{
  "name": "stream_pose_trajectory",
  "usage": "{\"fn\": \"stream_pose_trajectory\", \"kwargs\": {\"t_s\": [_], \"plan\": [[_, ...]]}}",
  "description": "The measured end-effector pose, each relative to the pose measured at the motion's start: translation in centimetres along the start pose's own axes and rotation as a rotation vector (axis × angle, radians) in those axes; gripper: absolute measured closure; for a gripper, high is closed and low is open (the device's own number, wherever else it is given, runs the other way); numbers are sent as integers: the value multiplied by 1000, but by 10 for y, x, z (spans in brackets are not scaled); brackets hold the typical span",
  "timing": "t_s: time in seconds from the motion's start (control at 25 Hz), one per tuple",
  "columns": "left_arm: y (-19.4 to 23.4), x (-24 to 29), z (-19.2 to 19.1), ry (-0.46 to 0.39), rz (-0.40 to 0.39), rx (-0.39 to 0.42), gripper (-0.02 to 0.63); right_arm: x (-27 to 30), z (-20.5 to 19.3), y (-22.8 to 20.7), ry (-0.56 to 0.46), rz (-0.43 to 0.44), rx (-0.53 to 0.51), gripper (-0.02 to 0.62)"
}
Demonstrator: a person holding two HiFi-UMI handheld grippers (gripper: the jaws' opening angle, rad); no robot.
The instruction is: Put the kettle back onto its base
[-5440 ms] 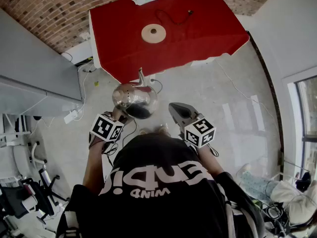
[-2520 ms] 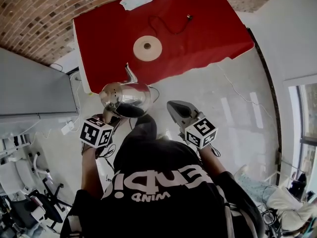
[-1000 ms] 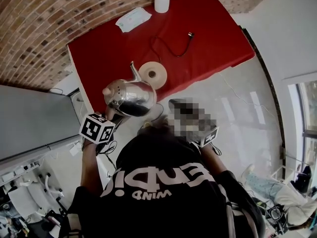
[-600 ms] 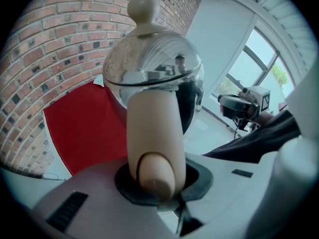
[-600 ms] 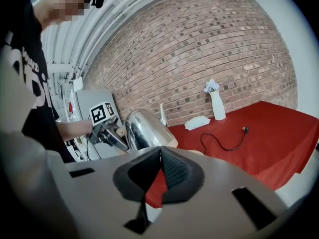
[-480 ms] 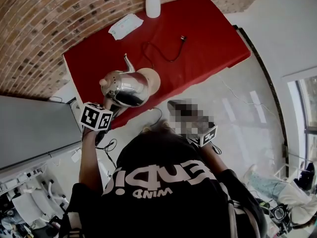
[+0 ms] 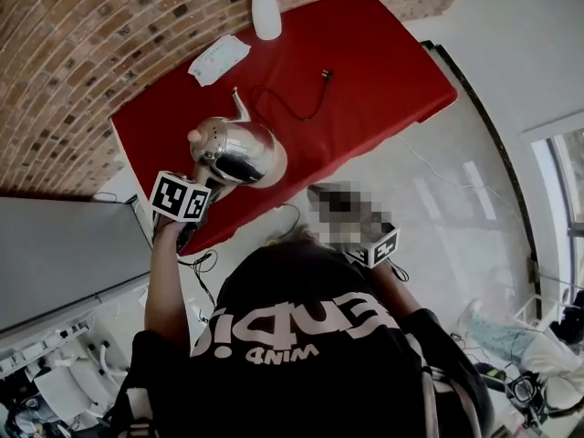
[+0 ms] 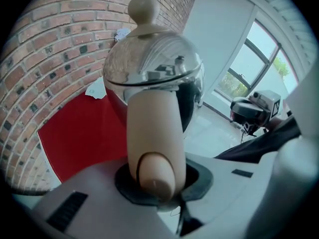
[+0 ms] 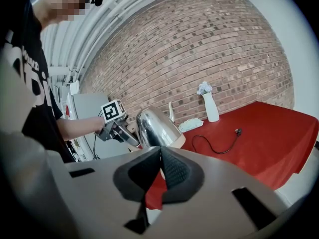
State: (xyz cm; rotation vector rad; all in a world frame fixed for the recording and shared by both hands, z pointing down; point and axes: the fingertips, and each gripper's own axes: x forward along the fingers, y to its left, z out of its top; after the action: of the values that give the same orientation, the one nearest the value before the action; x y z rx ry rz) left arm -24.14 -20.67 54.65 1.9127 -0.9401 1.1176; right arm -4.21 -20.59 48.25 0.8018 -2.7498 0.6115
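A shiny steel kettle with a cream handle and knobbed lid hangs over the near left part of the red table. My left gripper is shut on that handle, seen from behind in the left gripper view. The round cream base peeks out under the kettle's right side in the right gripper view; the head view hides it beneath the kettle. Whether kettle and base touch I cannot tell. My right gripper is shut and empty, held off the table's near edge.
A black cord with a plug trails across the cloth behind the kettle. A white vase of flowers and a white packet sit by the brick wall. A grey cabinet stands left of the table.
The person has stepped up to the table. The kettle, in the left gripper, travelled from over the floor to above the base, covering it. The shut right gripper came along.
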Motion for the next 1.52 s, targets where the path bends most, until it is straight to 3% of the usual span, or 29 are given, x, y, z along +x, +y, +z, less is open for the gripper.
{"fn": "stream_pose_trajectory", "kwargs": {"t_s": [0.32,1.0,1.52], "plan": [[-1,20,13,33,4,15,549,-4,-2,-15,-10,-9,23,572],[4,63,0,100,28,-1,549,-8,-6,-34,2,-28,40,572],[7,67,-1,147,97,70,549,-10,-10,-40,7,-31,47,572]]}}
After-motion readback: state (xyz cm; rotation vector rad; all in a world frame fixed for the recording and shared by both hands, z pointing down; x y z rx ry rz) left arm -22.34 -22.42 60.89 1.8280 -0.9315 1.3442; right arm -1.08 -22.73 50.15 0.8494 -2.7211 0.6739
